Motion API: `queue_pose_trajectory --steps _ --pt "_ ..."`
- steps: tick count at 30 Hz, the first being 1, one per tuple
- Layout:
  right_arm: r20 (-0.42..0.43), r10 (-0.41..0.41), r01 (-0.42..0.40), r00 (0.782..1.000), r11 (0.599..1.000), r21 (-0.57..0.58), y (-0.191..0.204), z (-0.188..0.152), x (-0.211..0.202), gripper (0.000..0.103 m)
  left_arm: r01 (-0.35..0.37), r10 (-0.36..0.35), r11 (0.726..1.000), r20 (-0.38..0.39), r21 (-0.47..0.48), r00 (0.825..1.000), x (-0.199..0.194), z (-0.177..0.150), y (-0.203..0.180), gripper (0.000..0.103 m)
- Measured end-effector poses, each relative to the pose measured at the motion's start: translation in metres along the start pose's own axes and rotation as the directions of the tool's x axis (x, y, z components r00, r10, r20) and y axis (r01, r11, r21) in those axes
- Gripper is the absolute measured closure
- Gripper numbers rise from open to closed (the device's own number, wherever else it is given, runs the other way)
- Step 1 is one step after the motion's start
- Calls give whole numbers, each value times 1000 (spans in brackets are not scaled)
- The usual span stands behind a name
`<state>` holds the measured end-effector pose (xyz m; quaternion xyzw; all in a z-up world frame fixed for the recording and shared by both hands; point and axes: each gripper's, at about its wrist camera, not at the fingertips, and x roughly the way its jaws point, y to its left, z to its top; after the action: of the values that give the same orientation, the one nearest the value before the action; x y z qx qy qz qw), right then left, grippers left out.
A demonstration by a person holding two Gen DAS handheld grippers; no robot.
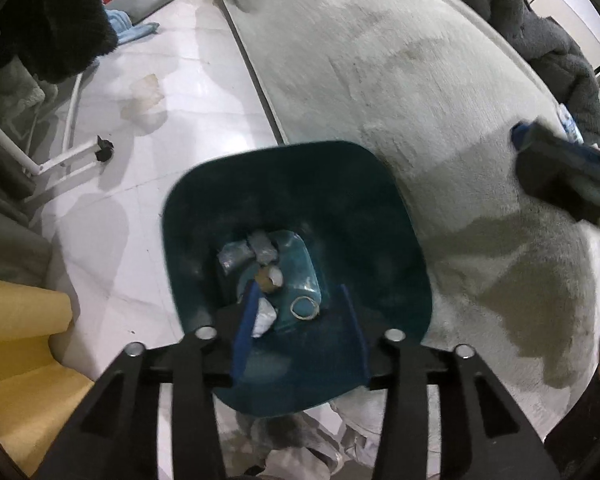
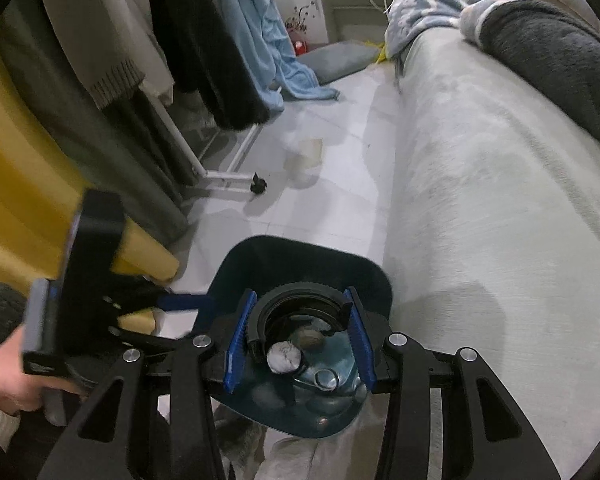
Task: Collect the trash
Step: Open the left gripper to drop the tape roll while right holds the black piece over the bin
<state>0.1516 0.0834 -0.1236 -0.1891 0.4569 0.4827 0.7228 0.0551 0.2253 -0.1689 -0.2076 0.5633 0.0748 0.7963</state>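
A dark teal trash bin stands on the white tiled floor beside a grey couch. Its bottom holds grey crumpled wrappers, a brown scrap and a thin ring. My left gripper hangs over the bin's mouth with its jaws apart. A white paper wad lies against the left finger only, not pinched. My right gripper is also above the bin, shut on a black ribbed plastic ring with a gap in it. A grey wad shows below it in the bin.
The grey couch cover runs along the right. A white clothes rack foot with a black caster stands on the left, hung with clothes. Yellow fabric is close on the left. Pale crumpled cloth lies below the bin.
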Motion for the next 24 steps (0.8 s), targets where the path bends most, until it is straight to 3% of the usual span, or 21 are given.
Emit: queue_pose_trajectory --steps 11,24 --pt "-121 -18 16 993 1000 -12 10 -10 52 58 -1 5 1000 139 -25 990 -37 1 25 41" --pt "-215 -35 37 976 999 3 6 -27 91 57 -31 28 1000 352 4 936 -82 6 14 41"
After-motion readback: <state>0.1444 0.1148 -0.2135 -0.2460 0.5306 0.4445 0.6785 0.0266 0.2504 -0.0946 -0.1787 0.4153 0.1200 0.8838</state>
